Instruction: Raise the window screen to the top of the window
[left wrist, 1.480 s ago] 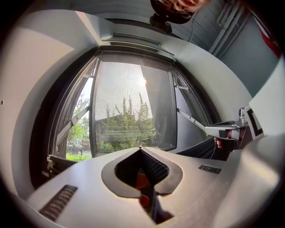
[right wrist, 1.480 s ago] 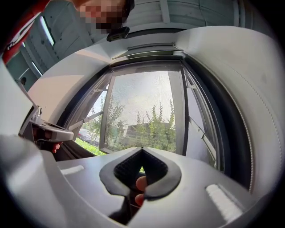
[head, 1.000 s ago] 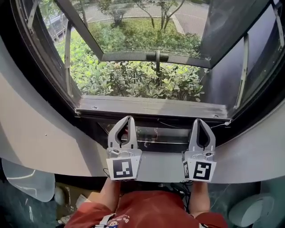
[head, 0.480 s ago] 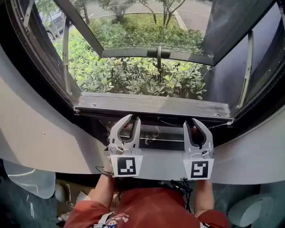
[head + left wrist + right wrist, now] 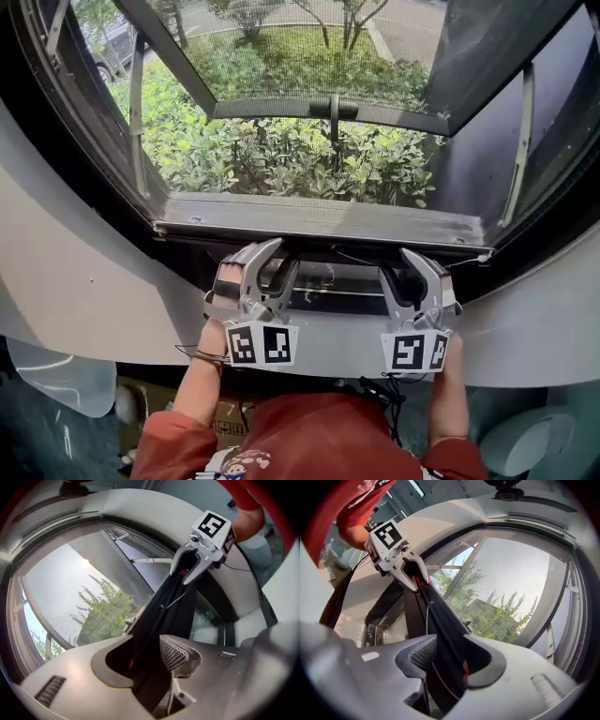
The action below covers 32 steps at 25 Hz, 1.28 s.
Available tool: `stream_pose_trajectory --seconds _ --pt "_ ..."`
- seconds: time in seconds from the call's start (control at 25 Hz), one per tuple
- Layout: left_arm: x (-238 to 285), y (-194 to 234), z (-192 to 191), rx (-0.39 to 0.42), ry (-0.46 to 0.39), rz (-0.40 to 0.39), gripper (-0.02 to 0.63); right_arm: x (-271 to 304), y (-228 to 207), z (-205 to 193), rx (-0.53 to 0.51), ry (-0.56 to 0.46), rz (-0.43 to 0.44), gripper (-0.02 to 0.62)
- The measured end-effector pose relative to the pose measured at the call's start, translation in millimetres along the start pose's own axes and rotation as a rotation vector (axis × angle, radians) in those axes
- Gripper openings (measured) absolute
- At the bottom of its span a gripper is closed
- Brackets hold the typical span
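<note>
In the head view the window screen's dark lower bar point(image 5: 330, 257) lies low in the frame, just under the grey sill rail point(image 5: 319, 223). My left gripper point(image 5: 275, 261) and right gripper point(image 5: 401, 265) are rolled onto their sides at this bar. Their jaws have just been opening and stand wide. The left gripper view has the dark bar point(image 5: 161, 606) running between the jaws of the left gripper point(image 5: 145, 660), on to the right gripper point(image 5: 192, 566). In the right gripper view the bar point(image 5: 440, 625) passes between the jaws of the right gripper point(image 5: 450, 660). The pads do not visibly press on it.
An outward-opened sash with a handle point(image 5: 333, 105) hangs over green shrubs point(image 5: 281, 159). Metal stays stand at the left point(image 5: 138, 112) and right point(image 5: 518, 141) sides of the opening. A white curved wall point(image 5: 84, 281) runs below the window. A thin cord point(image 5: 426, 620) hangs by the bar.
Both grippers have dropped a little, rolled from upright onto their sides and gone from shut to wide open. The dark bar now lies between each pair of jaws.
</note>
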<state>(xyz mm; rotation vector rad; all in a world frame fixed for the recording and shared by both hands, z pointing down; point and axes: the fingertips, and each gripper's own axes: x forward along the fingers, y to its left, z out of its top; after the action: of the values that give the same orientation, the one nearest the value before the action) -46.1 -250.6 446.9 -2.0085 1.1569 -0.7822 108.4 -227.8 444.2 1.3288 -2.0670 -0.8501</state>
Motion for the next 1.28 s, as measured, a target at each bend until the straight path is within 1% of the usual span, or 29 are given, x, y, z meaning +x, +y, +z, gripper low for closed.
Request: stream_pose_trajectory --seconds 0.08,0.24,0.32,0.4,0.52,0.76,0.84,1.04,1.12,1.16,1.28 --pt "1.0 -0.9 -2.9 0.066 0.017 -0.016 0.176 1.2 0.7 -1.2 -0.053 0.013 0.004 0.186" --pt "1.3 -0.8 -4.9 0.141 0.040 -0.039 0.176 1.5 2.1 -3.5 -0.105 0.032 0.030 0.186" --pt "1.1 -1.9 -6.0 0.174 0.051 -0.046 0.176 2.2 5.0 -7.7 -0.118 0.053 0.064 0.186" --pt "1.2 -4.8 -9.3 0.203 0.069 -0.063 0.176 4.2 7.7 -13.3 -0.135 0.082 0.095 0.186" --pt "3.9 -9.2 -18.2 0.247 0.104 -0.084 0.176 6.5 9.2 -18.3 -0.178 0.110 0.120 0.186" --pt "7.9 -7.5 -24.1 0.293 0.132 -0.105 0.176 7.4 10.3 -18.3 -0.210 0.109 0.140 0.186" --pt "7.9 -7.7 -23.9 0.293 0.133 -0.118 0.176 7.5 9.5 -17.8 -0.202 0.090 0.133 0.186" --pt "7.3 -10.0 -23.8 0.236 0.115 -0.125 0.176 7.2 10.9 -18.9 -0.195 0.069 0.125 0.183" --pt "7.8 -9.8 -23.9 0.215 0.102 -0.126 0.175 7.8 8.9 -18.4 -0.187 0.058 0.118 0.147" --pt "7.9 -9.4 -23.8 0.208 0.098 -0.128 0.175 7.8 8.4 -18.0 -0.186 0.054 0.116 0.140" --pt "6.8 -10.0 -23.5 0.202 0.100 -0.128 0.164 5.7 9.8 -18.3 -0.191 0.061 0.121 0.140"
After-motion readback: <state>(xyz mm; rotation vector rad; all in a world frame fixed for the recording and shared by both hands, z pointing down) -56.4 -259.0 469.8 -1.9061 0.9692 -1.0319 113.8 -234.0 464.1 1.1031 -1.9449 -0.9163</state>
